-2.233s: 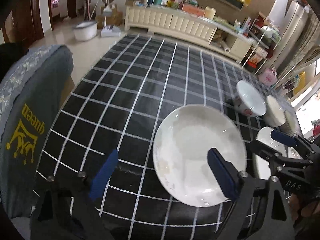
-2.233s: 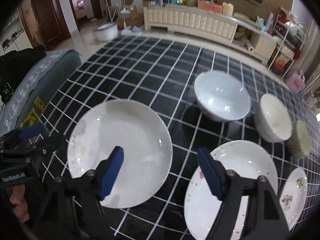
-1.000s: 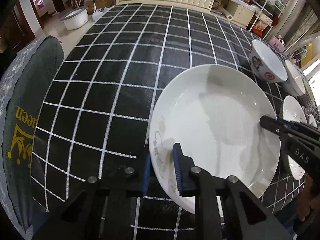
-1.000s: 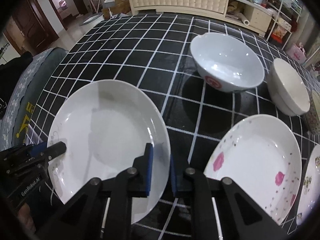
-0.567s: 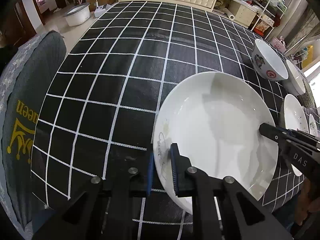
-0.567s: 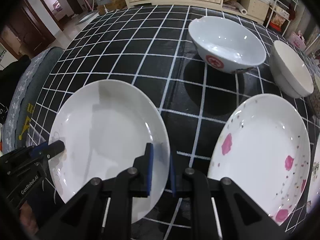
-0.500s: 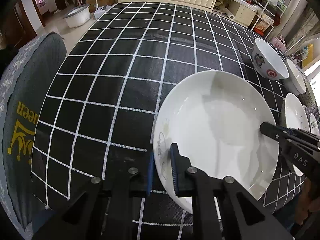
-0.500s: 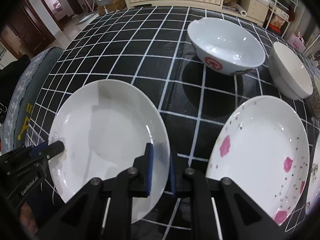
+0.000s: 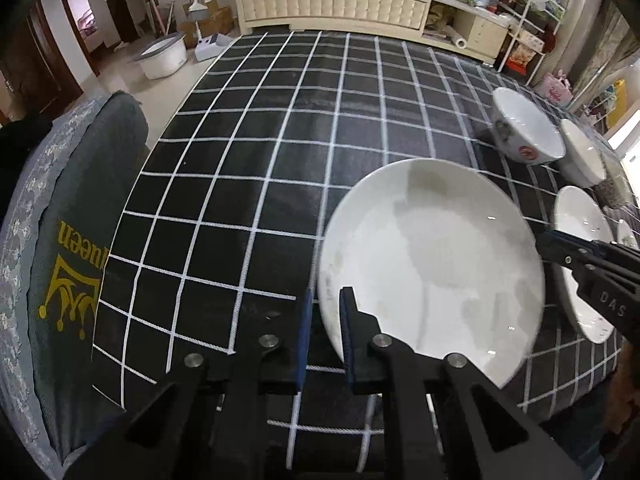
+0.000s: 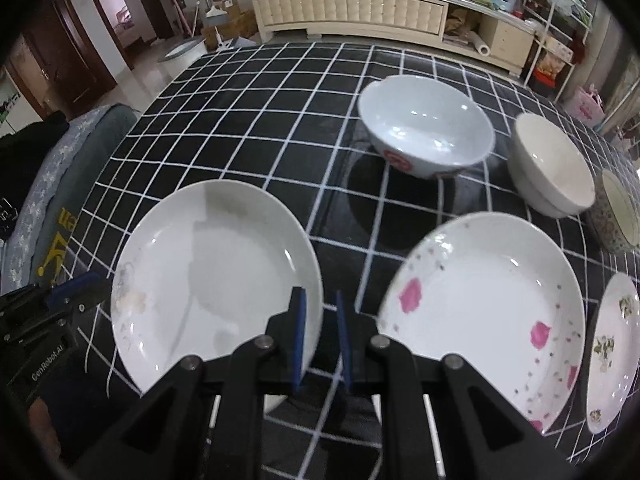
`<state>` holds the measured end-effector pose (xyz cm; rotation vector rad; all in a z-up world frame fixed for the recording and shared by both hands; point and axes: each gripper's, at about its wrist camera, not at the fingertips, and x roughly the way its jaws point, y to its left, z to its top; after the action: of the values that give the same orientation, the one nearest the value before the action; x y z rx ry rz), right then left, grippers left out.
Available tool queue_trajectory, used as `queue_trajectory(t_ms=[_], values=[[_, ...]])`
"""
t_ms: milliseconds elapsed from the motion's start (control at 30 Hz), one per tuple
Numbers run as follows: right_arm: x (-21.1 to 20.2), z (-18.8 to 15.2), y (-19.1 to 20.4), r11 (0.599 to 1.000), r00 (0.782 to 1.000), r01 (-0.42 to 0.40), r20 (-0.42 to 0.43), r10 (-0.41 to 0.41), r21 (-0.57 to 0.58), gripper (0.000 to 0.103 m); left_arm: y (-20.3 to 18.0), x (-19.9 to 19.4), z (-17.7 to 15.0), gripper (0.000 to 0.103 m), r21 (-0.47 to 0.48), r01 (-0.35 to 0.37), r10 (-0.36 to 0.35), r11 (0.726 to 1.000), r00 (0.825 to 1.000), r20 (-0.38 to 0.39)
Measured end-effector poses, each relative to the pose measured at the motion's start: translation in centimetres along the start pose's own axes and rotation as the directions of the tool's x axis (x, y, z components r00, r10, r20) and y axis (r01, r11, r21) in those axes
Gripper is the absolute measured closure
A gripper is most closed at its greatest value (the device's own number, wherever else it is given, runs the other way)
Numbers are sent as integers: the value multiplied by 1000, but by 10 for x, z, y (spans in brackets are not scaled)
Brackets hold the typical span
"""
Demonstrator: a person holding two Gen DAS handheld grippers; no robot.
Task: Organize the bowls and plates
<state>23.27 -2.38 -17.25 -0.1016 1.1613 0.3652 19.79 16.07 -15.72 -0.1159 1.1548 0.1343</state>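
A plain white plate (image 9: 436, 264) is gripped at opposite edges by both grippers — the left gripper (image 9: 323, 336) is clamped on its near-left rim, jaws having just been closing, the rim between the blue pads; the right gripper (image 10: 320, 336) is clenched on the plate's right rim. The plate is seen above the black, white-gridded worktop (image 9: 280, 140), tilted in the left wrist view; contact with the cloth cannot be told. Just beside it, to the right, a pink-flowered plate (image 10: 484, 304) is seen lying flat, with a smaller floral plate (image 10: 612, 352) near the right edge. Farther back, a white bowl with a red mark (image 10: 426, 132), a cream bowl (image 10: 552, 164) and a patterned bowl (image 10: 618, 210) are ranged in a row. A grey cushion (image 9: 68, 240) is noted at the left
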Motion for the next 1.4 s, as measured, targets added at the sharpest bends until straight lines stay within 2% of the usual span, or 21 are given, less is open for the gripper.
queue_trajectory(t_ms=[133,300,433,567,767,900,1067,1400], values=[[-10,-9,-17,999,1000,-1,10,1,35,84,-22,-11,0,90,34,14,-15,999,1000,17],[-30,-25,-47,996,1000,9,28,-12,85,84,-68,-21,-3,90,106,92,-94,990,995,18],[-43,-37,-76,993,999,14,44,-19,121,84,-104,-24,-3,90,145,209,-209,967,978,-14],[-49,-47,-108,986,998,27,48,-35,162,84,-142,-21,-4,90,200,222,-221,954,975,-25],[-52,-56,-143,979,998,48,39,-57,200,84,-178,-8,-1,90,218,294,-285,930,956,-74],[-50,-58,-159,974,997,60,31,-68,218,84,-195,6,2,90,215,310,-293,926,950,-108],[-41,-57,-173,971,997,74,13,-79,228,84,-204,19,7,90,220,285,-265,933,957,-116],[-28,-49,-181,970,999,44,-5,-44,241,84,-217,36,15,90,244,285,-255,927,955,-149]])
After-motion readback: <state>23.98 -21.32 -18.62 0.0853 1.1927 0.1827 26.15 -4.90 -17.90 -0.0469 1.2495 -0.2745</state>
